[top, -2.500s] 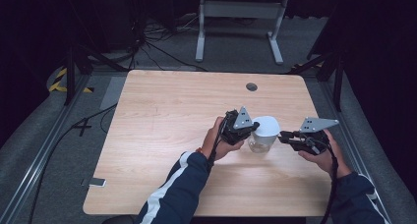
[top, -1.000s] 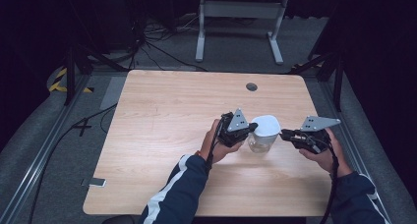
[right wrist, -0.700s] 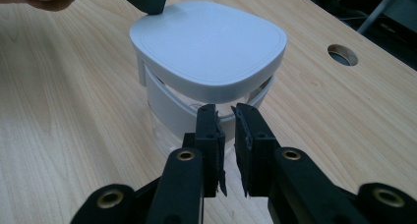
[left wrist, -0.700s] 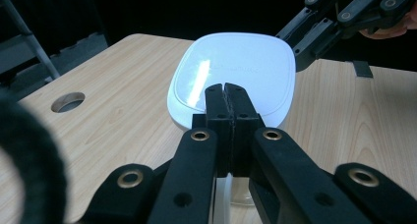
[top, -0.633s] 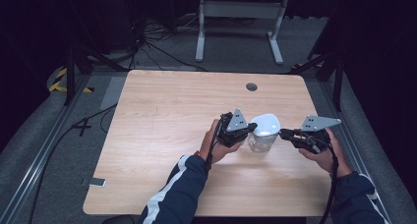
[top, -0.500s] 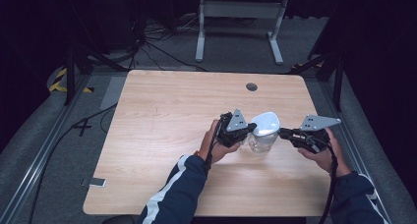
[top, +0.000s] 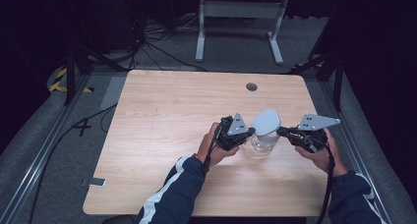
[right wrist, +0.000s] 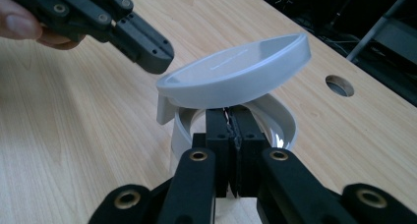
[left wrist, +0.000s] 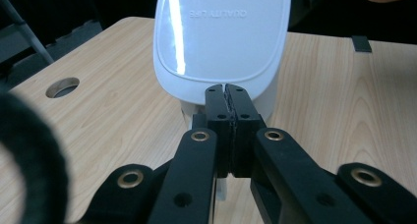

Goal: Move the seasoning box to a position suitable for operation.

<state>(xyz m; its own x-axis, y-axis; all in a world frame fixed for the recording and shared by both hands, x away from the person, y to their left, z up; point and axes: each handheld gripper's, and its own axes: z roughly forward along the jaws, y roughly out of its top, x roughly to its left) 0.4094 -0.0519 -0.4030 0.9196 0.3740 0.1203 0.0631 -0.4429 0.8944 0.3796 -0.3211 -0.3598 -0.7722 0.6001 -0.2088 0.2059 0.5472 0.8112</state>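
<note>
Your left tongs (top: 247, 131) and right tongs (top: 282, 131) both have their jaws pressed together at the clear jar (top: 261, 144), lower right of the high view on the worktop (top: 162, 126). Its white lid (right wrist: 236, 71) stands tilted open above the rim.

Bench (top: 172, 116): pale matt wood grain. Lid (left wrist: 221, 32): glossy white plastic. Jar (top: 259, 144): clear plastic, smooth. My grippers (left wrist: 227, 94) (right wrist: 231, 117): matt black plastic, brass-coloured rivets.
</note>
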